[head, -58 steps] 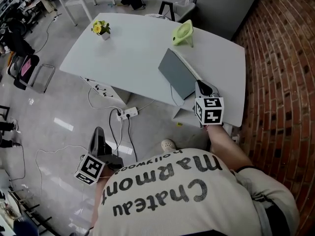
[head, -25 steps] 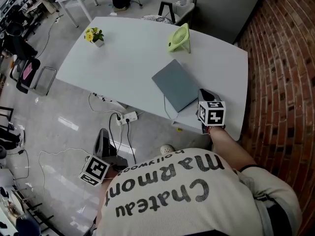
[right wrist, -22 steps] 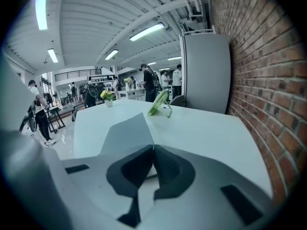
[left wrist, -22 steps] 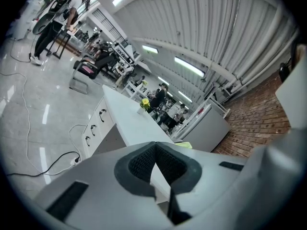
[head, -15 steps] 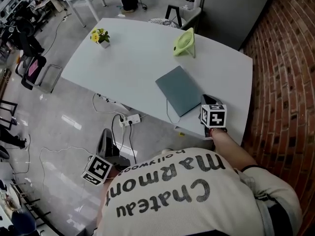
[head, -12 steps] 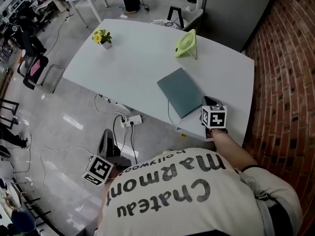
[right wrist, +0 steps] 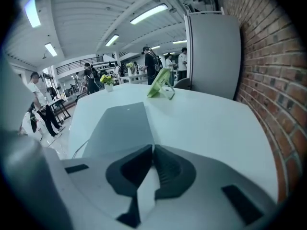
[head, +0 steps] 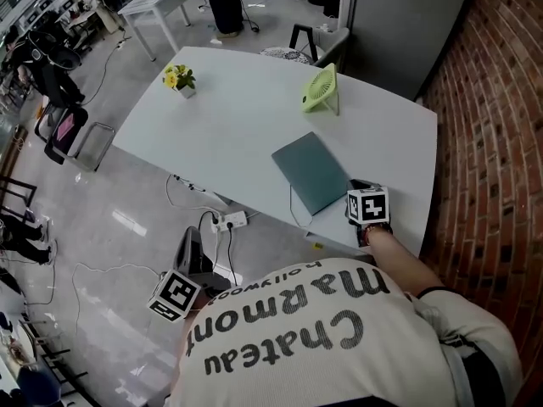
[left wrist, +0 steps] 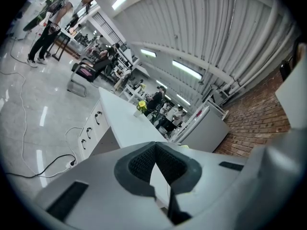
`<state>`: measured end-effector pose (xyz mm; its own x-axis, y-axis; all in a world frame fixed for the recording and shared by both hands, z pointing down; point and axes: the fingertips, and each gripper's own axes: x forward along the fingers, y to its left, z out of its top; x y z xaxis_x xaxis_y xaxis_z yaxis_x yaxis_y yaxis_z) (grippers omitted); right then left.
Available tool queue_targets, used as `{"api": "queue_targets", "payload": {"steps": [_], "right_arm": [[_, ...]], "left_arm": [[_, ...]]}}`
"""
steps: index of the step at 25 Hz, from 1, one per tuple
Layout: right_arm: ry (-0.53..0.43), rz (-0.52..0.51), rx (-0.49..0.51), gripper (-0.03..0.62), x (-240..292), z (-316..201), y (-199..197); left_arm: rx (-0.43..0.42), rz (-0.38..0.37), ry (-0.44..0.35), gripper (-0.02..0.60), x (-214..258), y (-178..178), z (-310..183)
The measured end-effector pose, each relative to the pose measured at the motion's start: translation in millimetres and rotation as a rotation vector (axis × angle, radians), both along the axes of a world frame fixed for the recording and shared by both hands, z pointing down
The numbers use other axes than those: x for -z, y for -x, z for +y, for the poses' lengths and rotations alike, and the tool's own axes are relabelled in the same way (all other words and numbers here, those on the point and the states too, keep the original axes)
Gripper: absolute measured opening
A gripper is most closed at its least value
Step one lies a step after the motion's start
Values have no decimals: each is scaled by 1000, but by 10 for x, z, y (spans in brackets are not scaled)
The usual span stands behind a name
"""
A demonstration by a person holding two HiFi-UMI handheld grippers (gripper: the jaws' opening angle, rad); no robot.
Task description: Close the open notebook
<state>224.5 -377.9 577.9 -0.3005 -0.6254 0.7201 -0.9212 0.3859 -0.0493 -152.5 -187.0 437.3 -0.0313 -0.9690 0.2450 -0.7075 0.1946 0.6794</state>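
Note:
The grey-green notebook [head: 312, 172] lies closed and flat on the white table [head: 237, 100]; in the right gripper view the notebook [right wrist: 122, 126] lies just ahead and to the left of the jaws. My right gripper [head: 357, 186] hovers low by its near right corner, apart from it. Its jaws [right wrist: 153, 147] meet at the tips, only just beginning to part, with nothing between them. My left gripper [head: 193, 234] hangs below the table's edge over the floor, shut and empty [left wrist: 156, 145].
A green desk fan [head: 321, 89] stands behind the notebook and a small pot of yellow flowers [head: 181, 80] at the table's far left corner. A brick wall [head: 492, 142] runs along the right. A power strip [head: 229, 221] and cables lie on the floor.
The notebook's cover, raised at the right gripper earlier, now lies flat. The right gripper has sunk a little by the near right corner. The left gripper has kept still.

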Motion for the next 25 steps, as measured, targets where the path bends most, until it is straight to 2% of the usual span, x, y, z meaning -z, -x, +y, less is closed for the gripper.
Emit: {"api": "queue_targets", "payload": {"steps": [5,9,15,19,22,25], "right_arm": [[8,27,0,21,-15,-9,2],[12,38,-37,22,-5,-21,-19],[5,-6,-97,21,10,-33,9],[10,5,-146,59,33,9,-49],[39,-47,-221,81,85,149,-20],[46,-96,-260,85,179,347,130]], "left_arm": [[17,-5,-5,2,35,40,79],[47,-3,8,2,14,149,265],[74,42,31,2,-66,346,569],[56,32,27,2,17,470,719],[63,2,22,2,102,675,893],[62,8,16,2,152,808,1023]]}}
